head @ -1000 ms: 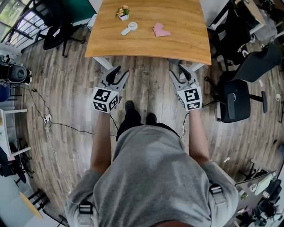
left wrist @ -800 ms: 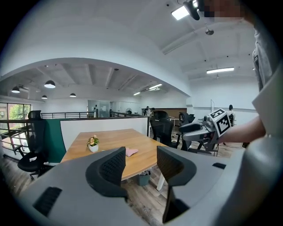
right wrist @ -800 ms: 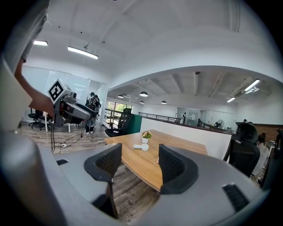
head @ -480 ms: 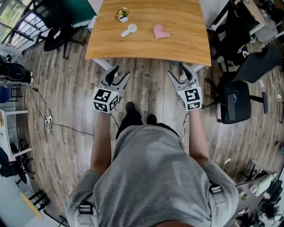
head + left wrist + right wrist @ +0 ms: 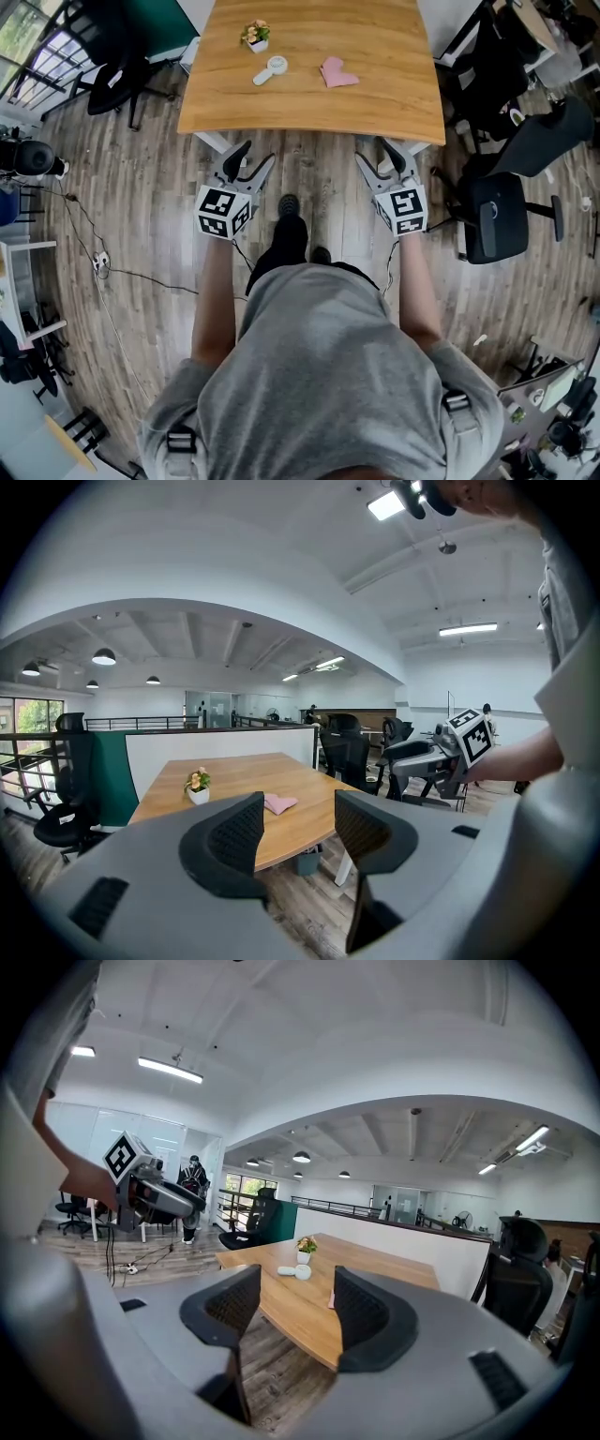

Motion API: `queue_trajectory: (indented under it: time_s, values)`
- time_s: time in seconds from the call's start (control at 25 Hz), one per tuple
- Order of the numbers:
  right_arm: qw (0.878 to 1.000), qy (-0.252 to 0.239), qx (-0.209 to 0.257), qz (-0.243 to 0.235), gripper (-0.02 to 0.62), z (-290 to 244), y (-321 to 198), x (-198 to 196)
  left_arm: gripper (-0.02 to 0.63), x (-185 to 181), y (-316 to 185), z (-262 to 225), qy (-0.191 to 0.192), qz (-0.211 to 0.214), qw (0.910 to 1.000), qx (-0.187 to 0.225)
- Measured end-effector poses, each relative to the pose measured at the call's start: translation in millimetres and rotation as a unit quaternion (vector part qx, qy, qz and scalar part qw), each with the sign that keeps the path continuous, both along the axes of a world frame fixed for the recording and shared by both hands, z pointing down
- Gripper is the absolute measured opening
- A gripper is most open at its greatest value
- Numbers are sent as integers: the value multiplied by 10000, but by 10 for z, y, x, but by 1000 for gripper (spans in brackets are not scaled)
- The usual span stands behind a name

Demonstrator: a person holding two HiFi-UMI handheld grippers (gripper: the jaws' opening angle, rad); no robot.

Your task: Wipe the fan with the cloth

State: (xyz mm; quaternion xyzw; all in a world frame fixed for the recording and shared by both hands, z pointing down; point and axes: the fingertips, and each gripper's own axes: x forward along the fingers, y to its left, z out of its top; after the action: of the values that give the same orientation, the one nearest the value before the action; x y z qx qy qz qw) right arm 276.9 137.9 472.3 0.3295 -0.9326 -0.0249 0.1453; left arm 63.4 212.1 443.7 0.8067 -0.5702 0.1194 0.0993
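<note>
The left gripper (image 5: 254, 157) has its jaws spread with nothing between them. The right gripper (image 5: 376, 156) stands wide too, its jaws just easing inward on empty air. Both hang over the floor at mid-frame in the head view, short of the near edge of the table (image 5: 309, 117). Upward from the fingers, and well apart from both, the task's things lie on the tabletop near the top of the frame. The white fan (image 5: 272, 68) is almost straight above the left gripper, its long axis slanting from lower left (the handle end, it seems) to upper right. The pink cloth (image 5: 337, 72) lies near it on the right, not touching it and closer to the right gripper's line. A small potted plant (image 5: 256, 31) sits just above-left of the fan. The cloth therefore looks like the right hand's reach and the fan the left's, each nearly straight up-frame.
</note>
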Motion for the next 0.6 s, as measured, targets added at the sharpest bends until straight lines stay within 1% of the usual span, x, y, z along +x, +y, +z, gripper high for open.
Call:
queue_trajectory:
  time_s: [0.28,0.6]
  values:
    - [9999,101,-54,99,253,35,-227,-182,238,-197,-294,46,65,109,9999,-41]
    - [9993,203,-199,252,252,128,-566,-430,239,-505,-756,132,137,236,9995,-144]
